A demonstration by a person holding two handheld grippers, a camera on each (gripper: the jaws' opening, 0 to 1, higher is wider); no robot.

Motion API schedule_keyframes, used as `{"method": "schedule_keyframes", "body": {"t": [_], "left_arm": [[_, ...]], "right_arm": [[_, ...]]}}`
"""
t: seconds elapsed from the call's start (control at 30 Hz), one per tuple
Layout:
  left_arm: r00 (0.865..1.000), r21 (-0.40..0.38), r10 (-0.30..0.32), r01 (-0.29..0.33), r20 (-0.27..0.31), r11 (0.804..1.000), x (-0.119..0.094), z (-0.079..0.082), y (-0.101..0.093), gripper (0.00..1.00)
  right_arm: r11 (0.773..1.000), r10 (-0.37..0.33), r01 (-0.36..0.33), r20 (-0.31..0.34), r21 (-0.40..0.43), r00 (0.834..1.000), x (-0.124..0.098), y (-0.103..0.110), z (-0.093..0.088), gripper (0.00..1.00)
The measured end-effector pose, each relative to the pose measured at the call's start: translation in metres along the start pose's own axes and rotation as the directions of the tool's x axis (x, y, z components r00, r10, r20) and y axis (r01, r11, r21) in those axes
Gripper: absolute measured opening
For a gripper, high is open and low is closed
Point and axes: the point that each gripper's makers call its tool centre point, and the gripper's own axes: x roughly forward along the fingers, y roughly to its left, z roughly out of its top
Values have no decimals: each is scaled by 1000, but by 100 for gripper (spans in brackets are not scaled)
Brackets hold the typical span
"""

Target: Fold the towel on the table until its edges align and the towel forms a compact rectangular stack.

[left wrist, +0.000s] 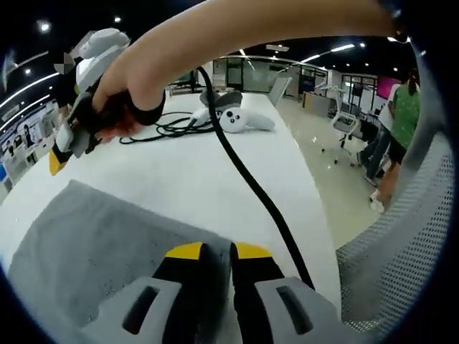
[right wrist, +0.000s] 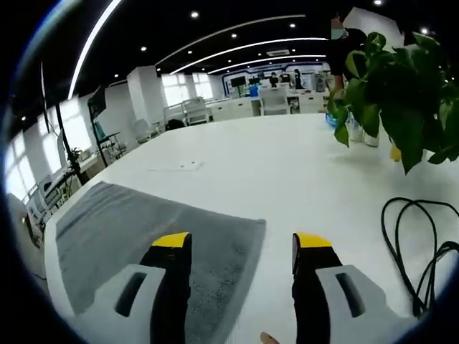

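White table [right wrist: 287, 172] in an open office carries the grey towel [right wrist: 143, 236], lying flat and, as far as both views show, in one unfolded layer. Left gripper [left wrist: 217, 251] hovers over its near edge with jaws together, pinching nothing visible; right gripper [right wrist: 242, 242] stands spread above another edge. By this judgement, every fold remains undone.

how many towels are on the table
1. A grey rectangular cloth towel lies flat and unfolded on the white table, its near edge just ahead of both claws. Parts of the table lie outside both views, so others may be hidden.
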Motion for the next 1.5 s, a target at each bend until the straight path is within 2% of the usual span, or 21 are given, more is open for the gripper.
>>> {"method": "schedule_keyframes", "body": {"t": [0.13, 0.3, 0.43, 0.53, 0.57, 0.6, 0.67, 0.77, 0.8, 0.83, 0.87, 0.97, 1.03, 1.1, 1.13, 1.2, 1.27, 1.37, 1.43, 1.5], "left_arm": [[1000, -17, -8, 8, 1, 1000, 1, -2, 2, 8], [1000, -22, -4, 4, -1, 1000, 1, -2, 2, 7], [1000, -22, 3, -3, -1, 1000, 2, -2, 3, 7], [1000, -32, 15, -15, 3, 999, 2, -3, 3, 7], [1000, -41, 16, -15, 17, 999, 1, -3, 4, 7], [999, -55, 14, -13, 29, 998, 1, -3, 4, 7], [999, -75, 10, -7, 37, 997, 1, -3, 5, 6], [1000, -70, 4, -2, 27, 998, 2, -2, 5, 6], [1000, -70, 4, -2, 27, 998, 2, -2, 5, 6], [1000, -81, 1, 1, 29, 997, 2, -2, 5, 6], [999, -99, -4, 7, 33, 995, 2, -2, 6, 6], [999, -135, -7, 12, 40, 991, 1, -1, 7, 6], [999, -136, -9, 14, 36, 991, 1, -1, 6, 5], [999, -151, -10, 15, 34, 988, 2, -1, 7, 5], [999, -180, -8, 15, 39, 984, 2, 0, 7, 5], [999, -207, -7, 18, 51, 978, 2, 0, 8, 5], [999, -212, -12, 22, 49, 977, 3, 1, 9, 5], [999, -207, -11, 20, 43, 978, 1, 2, 10, 5], [996, -279, -10, 35, 91, 960, -4, 10, 12, 5], [996, -275, 6, 20, 92, 961, -11, 14, 18, 5]], "right_arm": [[1000, -15, 15, -17, 4, 1000, 8, -11, -7, 52], [999, -44, 44, -53, 0, 998, 21, -19, -18, 40], [999, -54, 53, -85, -10, 995, 34, -21, -27, 38], [998, -56, 51, -114, -47, 992, 42, -23, -34, 35], [991, -72, 64, -64, -117, 995, 45, -26, -23, 33], [991, -76, 62, -122, -120, 990, 41, -24, -33, 31], [983, -80, 60, -114, -173, 990, 41, -21, -29, 28], [988, -61, 48, -87, -144, 994, 38, -10, -25, 21], [988, -53, 41, -82, -147, 995, 38, -7, -25, 17], [990, -34, 23, -80, -142, 996, 38, -3, -25, 8], [993, -19, 10, -80, -118, 997, 40, 2, -27, 5], [991, -28, 18, -75, -133, 997, 41, 1, -27, 3], [994, -27, 19, -75, -107, 997, 43, -2, -29, 2], [999, -21, 17, -71, -51, 997, 42, -1, -29, 1], [999, -2, 5, -69, 39, 998, 39, 6, -29, 1], [994, 6, -2, -40, 107, 999, 36, 12, -24, 1], [997, 4, 0, -43, 83, 999, 34, 14, -22, 1], [994, 16, -13, -20, 109, 1000, 29, 19, -14, 0], [992, 25, -23, -11, 121, 1000, 25, 22, -9, 1], [984, 53, -54, 8, 168, 999, 21, 28, -3, 1]]}}
